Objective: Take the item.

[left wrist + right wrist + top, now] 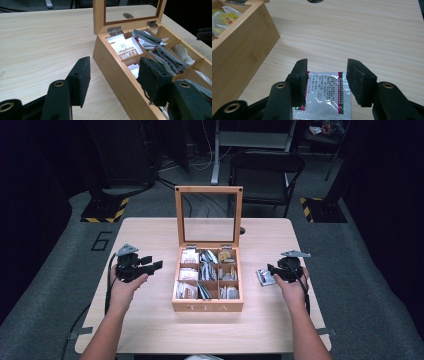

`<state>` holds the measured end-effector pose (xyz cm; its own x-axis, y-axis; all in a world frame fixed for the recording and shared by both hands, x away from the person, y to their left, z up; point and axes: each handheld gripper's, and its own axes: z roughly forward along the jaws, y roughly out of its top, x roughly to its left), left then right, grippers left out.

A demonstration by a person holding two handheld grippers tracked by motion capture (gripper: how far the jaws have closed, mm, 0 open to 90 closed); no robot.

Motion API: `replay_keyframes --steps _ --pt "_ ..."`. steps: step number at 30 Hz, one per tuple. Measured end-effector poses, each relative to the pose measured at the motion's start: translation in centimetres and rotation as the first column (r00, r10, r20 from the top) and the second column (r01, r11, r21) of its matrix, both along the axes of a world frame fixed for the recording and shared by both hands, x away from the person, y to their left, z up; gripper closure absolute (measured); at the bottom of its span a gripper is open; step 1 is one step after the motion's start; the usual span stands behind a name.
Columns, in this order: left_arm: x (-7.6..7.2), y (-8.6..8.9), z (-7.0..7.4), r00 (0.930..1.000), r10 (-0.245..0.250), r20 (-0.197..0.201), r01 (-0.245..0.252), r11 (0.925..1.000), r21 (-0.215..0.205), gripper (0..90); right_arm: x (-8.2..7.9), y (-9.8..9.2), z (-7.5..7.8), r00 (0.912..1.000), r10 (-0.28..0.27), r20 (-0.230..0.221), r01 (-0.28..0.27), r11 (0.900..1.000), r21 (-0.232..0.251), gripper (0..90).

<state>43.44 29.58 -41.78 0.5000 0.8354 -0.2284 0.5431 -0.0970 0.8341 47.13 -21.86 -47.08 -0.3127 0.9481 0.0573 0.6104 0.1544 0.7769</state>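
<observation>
A wooden tea box (207,307) stands open mid-table, its glass lid (208,190) upright, its compartments holding several tea packets (126,50). A silver foil packet (264,277) lies flat on the table right of the box. My right gripper (270,269) hovers at it, jaws open. In the right gripper view the packet (324,100) lies between and under the right gripper (327,75), and the pads do not press it. My left gripper (152,263) is left of the box, open and empty. In the left gripper view, the left gripper (113,77) faces the box's side wall (117,67).
The light wooden table (150,235) has bare room on both sides of the box. A round hole (315,1) in the tabletop sits behind the box. A black folding chair (265,170) and a stand base are on the floor beyond the far edge.
</observation>
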Motion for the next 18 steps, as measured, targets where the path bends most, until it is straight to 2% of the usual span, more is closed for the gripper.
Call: replay_keyframes --steps 5,12,14,18 --pt "0.0 0.1 0.1 1.0 0.004 0.004 -0.004 1.0 -0.003 43.3 -0.1 0.6 0.4 0.9999 0.015 -0.001 -0.015 1.0 0.001 50.1" --pt "-0.1 0.1 0.1 1.0 0.003 0.002 -0.003 1.0 -0.003 43.4 -0.4 1.5 1.2 0.9986 0.047 0.023 -0.047 0.999 -0.009 49.3" --pt "-0.1 0.0 0.1 1.0 0.002 0.002 -0.002 1.0 -0.002 43.3 -0.4 1.7 1.5 0.9968 0.072 0.034 -0.071 0.997 -0.018 49.2" --pt "-0.1 0.1 0.2 1.0 0.002 0.005 -0.002 1.0 0.0 43.3 -0.4 2.4 2.0 0.9948 0.098 0.027 -0.097 0.995 -0.016 48.7"
